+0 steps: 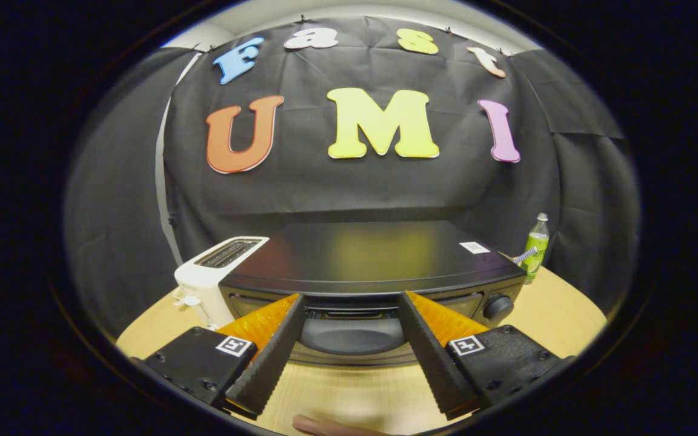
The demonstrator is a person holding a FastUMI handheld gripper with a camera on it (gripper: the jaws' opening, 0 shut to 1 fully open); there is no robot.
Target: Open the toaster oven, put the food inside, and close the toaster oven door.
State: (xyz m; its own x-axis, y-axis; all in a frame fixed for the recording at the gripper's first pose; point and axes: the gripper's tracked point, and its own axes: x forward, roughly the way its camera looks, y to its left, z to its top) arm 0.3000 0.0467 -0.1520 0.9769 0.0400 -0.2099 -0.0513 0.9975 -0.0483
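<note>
A black toaster oven (373, 254) stands on the wooden table just ahead of me, seen from slightly above. Its curved dark door handle (352, 336) bulges forward low on the front, and the door looks shut. My gripper (352, 298) is open wide. Its two black ribbed fingers (276, 351) reach up to the oven's front top edge, one on each side of the handle, holding nothing. A pinkish rounded thing (319, 427) lies on the table below the fingers; I cannot tell whether it is the food or a finger.
A white slot toaster (212, 281) stands against the oven's left side. A green bottle (535, 245) stands behind the oven's right corner. A round knob (497, 307) sits on the oven's front right. The light wooden table (567, 321) extends to the right.
</note>
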